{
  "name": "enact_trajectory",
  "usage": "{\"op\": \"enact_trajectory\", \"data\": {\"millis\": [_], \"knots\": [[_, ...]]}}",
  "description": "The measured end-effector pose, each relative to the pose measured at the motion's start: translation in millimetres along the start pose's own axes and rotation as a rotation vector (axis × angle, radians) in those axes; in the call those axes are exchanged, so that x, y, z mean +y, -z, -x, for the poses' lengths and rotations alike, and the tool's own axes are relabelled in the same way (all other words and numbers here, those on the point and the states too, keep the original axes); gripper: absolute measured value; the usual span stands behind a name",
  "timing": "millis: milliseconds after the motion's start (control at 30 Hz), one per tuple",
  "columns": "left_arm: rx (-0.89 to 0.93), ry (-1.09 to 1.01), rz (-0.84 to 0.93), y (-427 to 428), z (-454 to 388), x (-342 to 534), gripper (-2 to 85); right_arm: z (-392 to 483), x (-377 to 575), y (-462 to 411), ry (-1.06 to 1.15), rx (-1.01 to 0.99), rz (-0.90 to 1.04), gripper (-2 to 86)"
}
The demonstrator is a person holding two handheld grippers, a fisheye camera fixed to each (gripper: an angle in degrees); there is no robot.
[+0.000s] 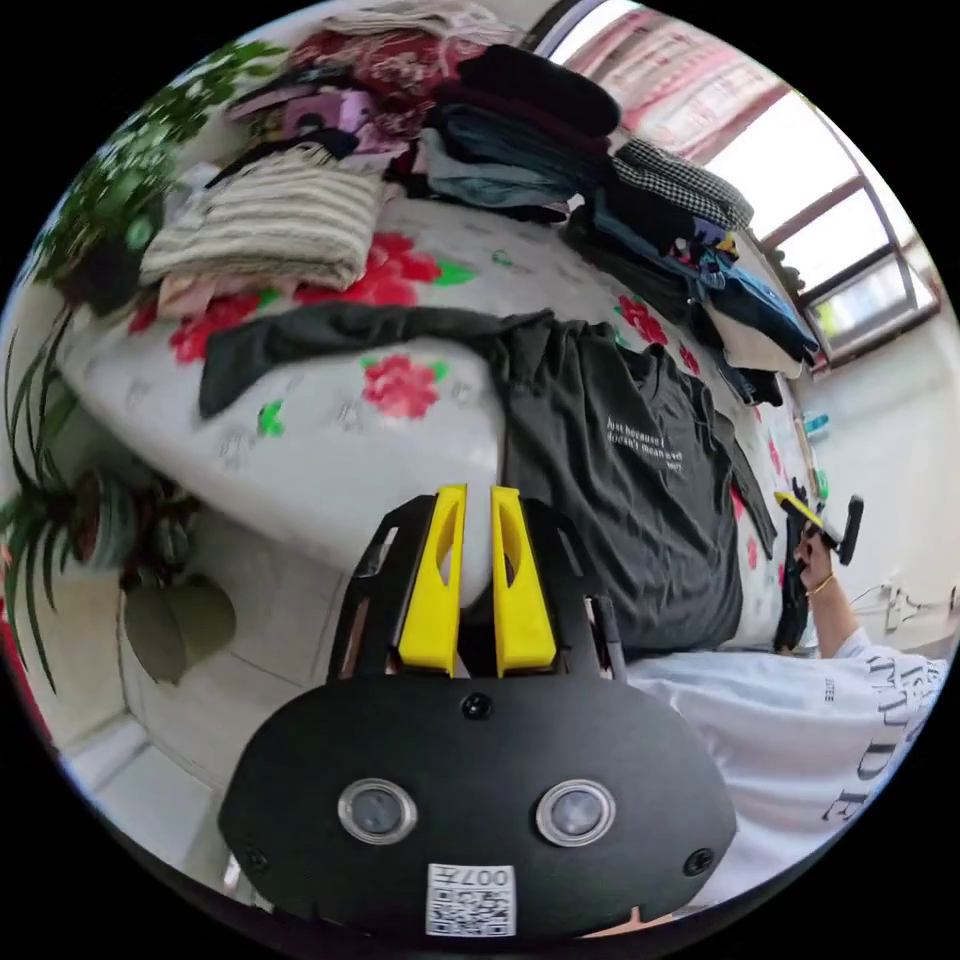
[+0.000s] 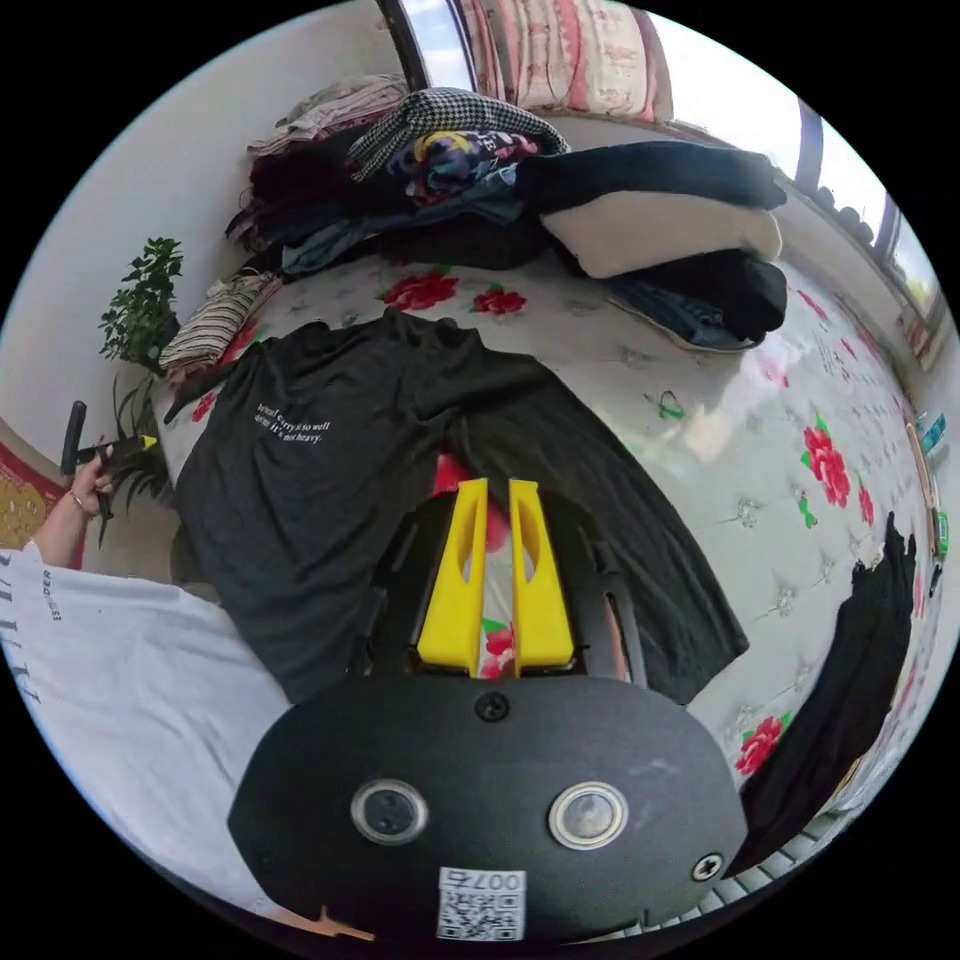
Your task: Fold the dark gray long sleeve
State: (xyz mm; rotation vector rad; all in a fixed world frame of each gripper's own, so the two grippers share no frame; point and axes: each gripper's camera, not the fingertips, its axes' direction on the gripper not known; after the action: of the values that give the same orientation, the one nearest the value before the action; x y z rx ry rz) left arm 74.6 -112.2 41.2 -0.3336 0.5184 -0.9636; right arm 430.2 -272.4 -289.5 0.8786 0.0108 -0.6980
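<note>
**Dark gray shirt spread flat, both tools held clear**

Lying face up on the white mattress with red flowers (image 1: 330,450), the dark gray long-sleeve shirt with small white lettering on its chest (image 1: 620,480) was spread across the bed, its hem reaching the edge nearest the person in the white printed top (image 1: 800,740). One sleeve stretched far out over the flowers toward the folded striped beige garment (image 1: 270,220); the other ran out on the opposite side, seen from the right gripper view as a long dark strip (image 2: 600,500).

The left tool (image 1: 477,560), with its yellow jaws nearly together and only a narrow gap between them, gripped nothing and hung over the mattress edge beside the shirt. The right tool (image 2: 497,570) was likewise almost closed and empty, poised above the sleeve.

Heaped clothes (image 2: 520,190) lined the far side of the bed, and a leafy green potted plant (image 1: 60,510) stood just beside it.
</note>
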Motion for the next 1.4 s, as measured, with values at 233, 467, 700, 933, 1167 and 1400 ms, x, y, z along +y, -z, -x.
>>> {"op": "enact_trajectory", "data": {"millis": [233, 467, 700, 933, 1167, 1400], "knots": [[-0.171, -0.131, -0.008, -107, -36, -133, 6.3, -12, -86, -111, -0.107, 0.144, 0.254, 0.9], [-0.469, -0.087, 0.078, -176, -12, -143, 0.1, -53, -48, -120, -0.174, 0.449, 0.284, -0.2], [-0.318, 0.105, 0.049, -152, 49, -125, 4.0, -104, -26, -102, -0.379, 0.354, 0.341, -0.3], [-0.242, -0.085, -0.18, -90, -44, -104, 3.5, -3, -57, -42, -0.217, 0.308, -0.028, -0.3], [0.136, -0.411, 0.05, -215, -171, -149, 3.2, 106, -147, -147, 0.125, -0.016, -0.004, -0.2], [-0.001, -0.359, 0.071, -262, -182, -178, -0.8, 99, -172, -222, 0.09, -0.02, 0.08, -0.3]]}}
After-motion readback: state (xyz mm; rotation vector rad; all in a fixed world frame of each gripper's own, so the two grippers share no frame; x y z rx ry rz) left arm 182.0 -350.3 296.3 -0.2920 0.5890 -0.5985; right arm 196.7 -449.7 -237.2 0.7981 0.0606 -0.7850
